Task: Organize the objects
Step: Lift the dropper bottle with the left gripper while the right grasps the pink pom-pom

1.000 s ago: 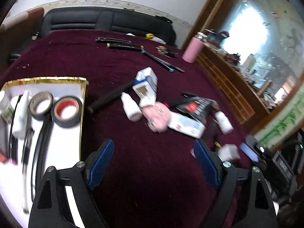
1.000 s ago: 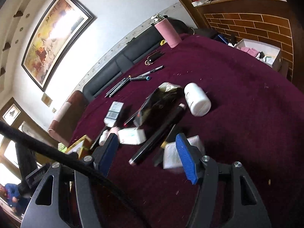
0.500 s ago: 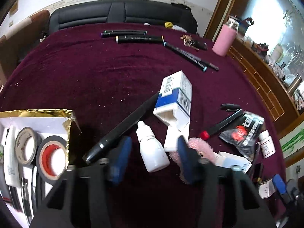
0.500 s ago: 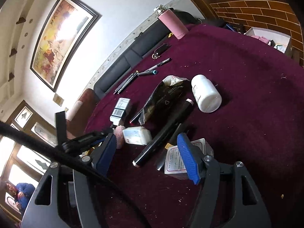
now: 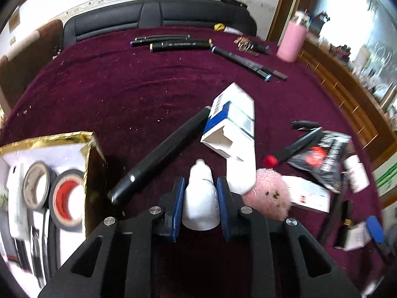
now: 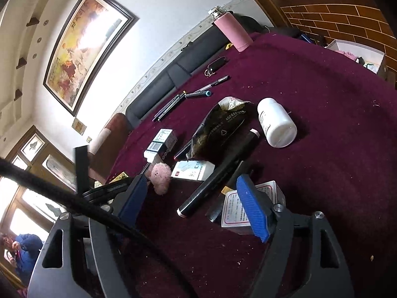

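Observation:
A small white dropper bottle (image 5: pixel 201 206) lies on the maroon tablecloth (image 5: pixel 111 94) with its tip pointing away. My left gripper (image 5: pixel 200 188) points down over it. Its jaws are closing, and both blue pads (image 5: pixel 179 198) touch the bottle's sides. My right gripper (image 6: pixel 193 206) hovers low over the cloth with its jaws opening and nothing gripped. The near end of a black marker (image 6: pixel 218 171) lies between its fingers in the picture. A white labelled box (image 6: pixel 235 208) sits behind its right pad (image 6: pixel 250 211).
A gold-rimmed box (image 5: pixel 49 139) at the left holds tape rolls (image 5: pixel 65 200). Around the bottle lie a black marker (image 5: pixel 161 154), a blue-and-white carton (image 5: pixel 233 126), a pink pompom (image 5: pixel 268 196) and a black packet (image 5: pixel 320 159). A white pill bottle (image 6: pixel 276 124) and a pink flask (image 6: pixel 233 32) lie farther off.
My left gripper has moved forward and down to the dropper bottle, and its jaws have narrowed from wide apart to touching it. The right gripper's jaws have spread wider.

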`<state>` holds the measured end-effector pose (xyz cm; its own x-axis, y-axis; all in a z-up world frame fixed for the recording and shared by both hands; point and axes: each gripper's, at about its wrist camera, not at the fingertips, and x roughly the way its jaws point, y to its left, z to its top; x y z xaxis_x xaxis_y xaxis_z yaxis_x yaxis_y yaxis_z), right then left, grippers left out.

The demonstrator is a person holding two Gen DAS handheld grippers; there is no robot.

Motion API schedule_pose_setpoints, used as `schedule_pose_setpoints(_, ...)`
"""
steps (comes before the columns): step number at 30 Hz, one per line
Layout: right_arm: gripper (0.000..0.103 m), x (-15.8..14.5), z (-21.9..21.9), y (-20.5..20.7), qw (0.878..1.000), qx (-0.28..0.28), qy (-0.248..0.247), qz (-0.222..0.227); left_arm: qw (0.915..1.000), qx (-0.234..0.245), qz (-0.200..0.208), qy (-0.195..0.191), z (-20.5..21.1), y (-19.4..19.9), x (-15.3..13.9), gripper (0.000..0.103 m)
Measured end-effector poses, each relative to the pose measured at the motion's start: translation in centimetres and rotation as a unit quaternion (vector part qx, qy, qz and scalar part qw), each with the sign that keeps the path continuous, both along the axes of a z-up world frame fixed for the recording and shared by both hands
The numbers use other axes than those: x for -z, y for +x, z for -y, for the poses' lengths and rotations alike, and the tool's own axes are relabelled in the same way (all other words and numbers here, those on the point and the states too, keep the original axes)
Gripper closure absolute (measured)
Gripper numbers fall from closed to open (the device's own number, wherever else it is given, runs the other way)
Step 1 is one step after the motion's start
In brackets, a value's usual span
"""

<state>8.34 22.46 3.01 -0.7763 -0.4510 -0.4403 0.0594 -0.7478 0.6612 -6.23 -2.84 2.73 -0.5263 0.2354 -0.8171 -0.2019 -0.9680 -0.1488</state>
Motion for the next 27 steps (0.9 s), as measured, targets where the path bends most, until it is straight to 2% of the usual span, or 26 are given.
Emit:
schedule_pose_setpoints(4, 0.026, 0.0, 0.1, 0.0, 1.0, -0.001, 0.003, -0.002, 0.9988, 0.02, -0.008, 0.043, 0.2, 3.5, -2.0, 0.081)
schedule_pose_setpoints(8, 0.026, -0.2, 0.2, -0.1, 1.0, 0.0, 0.011, -0.002, 0.9962, 0.036, 0.002, 0.079, 0.8, 7.4, -2.6, 0.081)
schedule_pose_setpoints(13, 0.026, -0.2, 0.4, -0.1, 1.0, 0.0, 0.023, -0.002, 0.9957, 0.04, 0.008, 0.083, 1.7, 11.2, -0.9, 0.081)
schedule_pose_setpoints(16, 0.026, -0.2, 0.5, -0.2, 1.0, 0.002, 0.031, -0.003, 0.9955, 0.035, 0.01, 0.088, 2.3, 11.6, 0.5, 0.08)
schedule_pose_setpoints(18, 0.026, -0.3, 0.8, -0.1, 0.999, 0.003, 0.042, -0.004, 0.9961, 0.038, -0.009, 0.079, 2.3, 12.1, 0.4, 0.079)
schedule_pose_setpoints(20, 0.026, -0.4, 1.2, -0.1, 0.998, 0.004, 0.06, -0.004, 0.9957, 0.046, -0.009, 0.08, 2.1, 12.3, 0.7, 0.079)
schedule_pose_setpoints(22, 0.026, -0.5, 1.5, -0.1, 0.997, 0.005, 0.073, -0.004, 0.9941, 0.059, 0.002, 0.091, 2.0, 12.1, 1.1, 0.076)
schedule_pose_setpoints(24, 0.026, -0.5, 1.6, -0.1, 0.997, 0.005, 0.081, -0.004, 0.9925, 0.069, 0.003, 0.101, 1.9, 12.2, 1.1, 0.065)
schedule_pose_setpoints(27, 0.025, -0.5, 1.7, -0.1, 0.996, 0.006, 0.086, -0.004, 0.9906, 0.083, 0.004, 0.109, 1.9, 12.3, 1.1, 0.057)
